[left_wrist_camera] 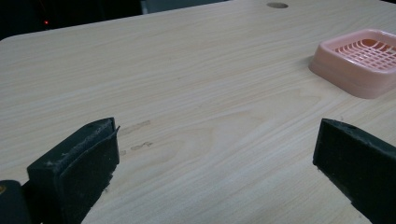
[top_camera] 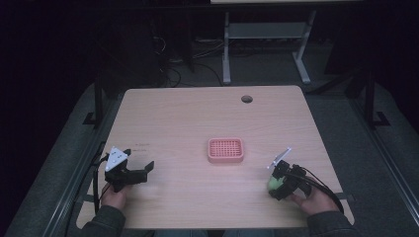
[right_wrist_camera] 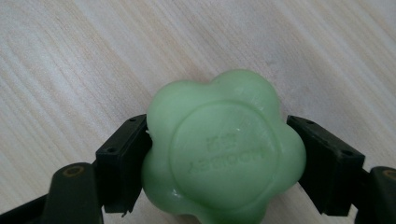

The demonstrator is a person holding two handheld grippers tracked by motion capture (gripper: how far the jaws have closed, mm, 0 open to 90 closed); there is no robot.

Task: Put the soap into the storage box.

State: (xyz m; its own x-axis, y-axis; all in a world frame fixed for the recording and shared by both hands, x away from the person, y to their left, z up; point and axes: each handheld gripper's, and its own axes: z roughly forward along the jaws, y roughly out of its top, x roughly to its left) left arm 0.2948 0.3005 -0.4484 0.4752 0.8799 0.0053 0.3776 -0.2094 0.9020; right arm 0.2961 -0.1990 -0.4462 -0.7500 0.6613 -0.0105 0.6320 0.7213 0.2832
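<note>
A pale green flower-shaped soap (right_wrist_camera: 222,149) with raised lettering sits between the jaws of my right gripper (right_wrist_camera: 219,156), which is shut on it just above the wooden table. From above, the same soap (top_camera: 272,183) shows at the front right, in the right gripper (top_camera: 276,185) held by a hand. A pink slotted soap dish (top_camera: 226,150) rests near the middle of the table (top_camera: 197,118); it also appears at the upper right as the soap dish (left_wrist_camera: 362,60). My left gripper (top_camera: 141,173) stands open at the front left, its jaws wide apart over bare wood (left_wrist_camera: 215,154).
A round cable hole (top_camera: 246,98) lies near the table's far edge. Beyond the table stand a desk frame's grey legs (top_camera: 226,49) and cables on a dark floor. Cables trail from both grippers toward the front edge.
</note>
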